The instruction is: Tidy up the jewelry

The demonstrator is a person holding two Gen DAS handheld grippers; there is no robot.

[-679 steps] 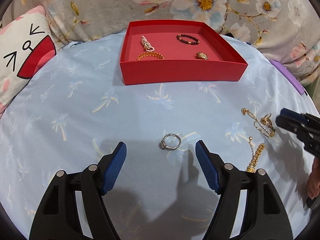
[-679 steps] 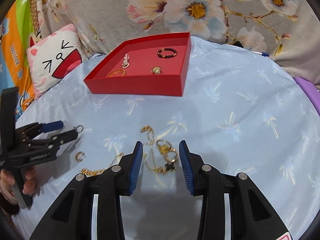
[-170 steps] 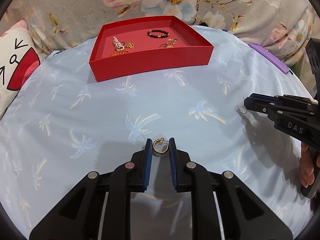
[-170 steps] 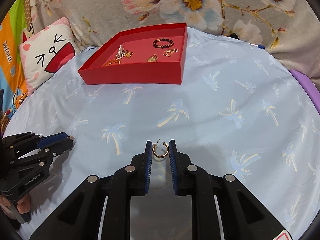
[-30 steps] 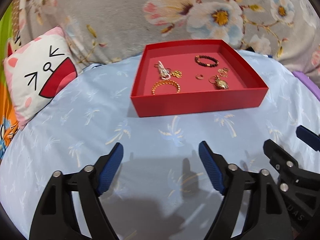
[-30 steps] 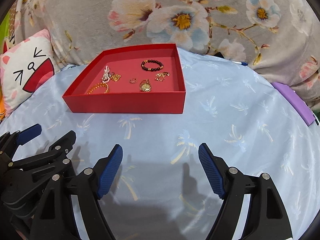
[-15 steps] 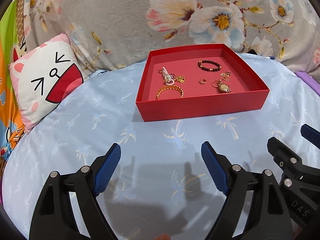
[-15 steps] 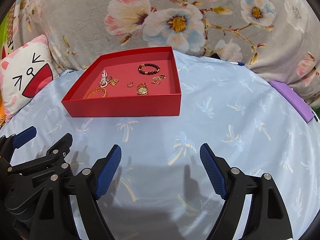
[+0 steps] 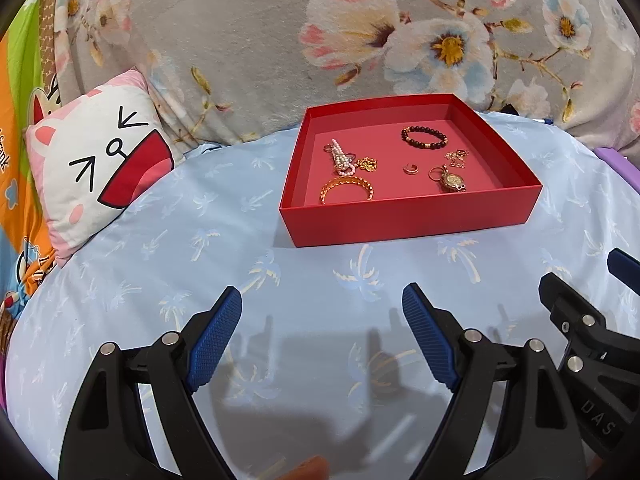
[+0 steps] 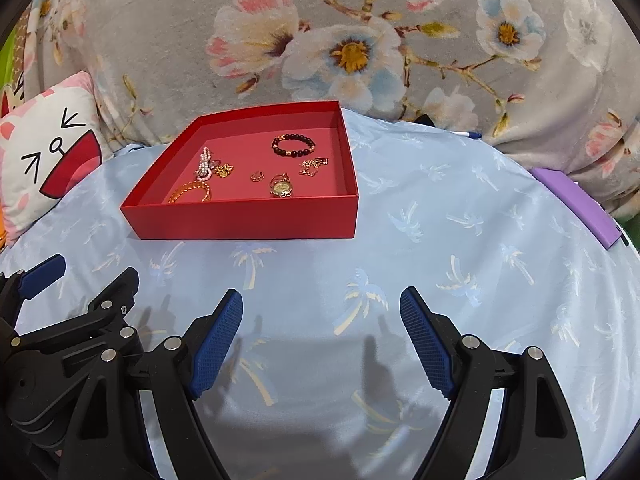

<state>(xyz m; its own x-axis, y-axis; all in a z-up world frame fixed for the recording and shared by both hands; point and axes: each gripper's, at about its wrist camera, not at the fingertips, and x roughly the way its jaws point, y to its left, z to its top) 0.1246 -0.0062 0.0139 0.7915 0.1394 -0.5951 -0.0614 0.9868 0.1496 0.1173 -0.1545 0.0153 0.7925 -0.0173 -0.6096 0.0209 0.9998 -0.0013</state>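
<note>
A red tray (image 9: 408, 216) (image 10: 248, 220) sits at the far side of the blue palm-print cloth. It holds a dark bead bracelet (image 9: 423, 138) (image 10: 293, 145), a gold bangle (image 9: 346, 189) (image 10: 190, 191), a pearl piece (image 9: 340, 156), a small ring (image 9: 410, 168), a gold watch (image 9: 451, 181) (image 10: 281, 189) and a gold chain (image 9: 456, 157). My left gripper (image 9: 322, 320) is open and empty, low over the cloth in front of the tray. My right gripper (image 10: 321, 316) is open and empty beside it. No jewelry lies on the cloth.
A cat-face pillow (image 9: 96, 168) lies at the left. A floral grey blanket (image 9: 360, 40) rises behind the tray. A purple book (image 10: 576, 208) lies at the right edge. Each gripper shows at the edge of the other's view.
Both grippers have drawn back a little from the tray and stay open. The jewelry in the tray has not moved.
</note>
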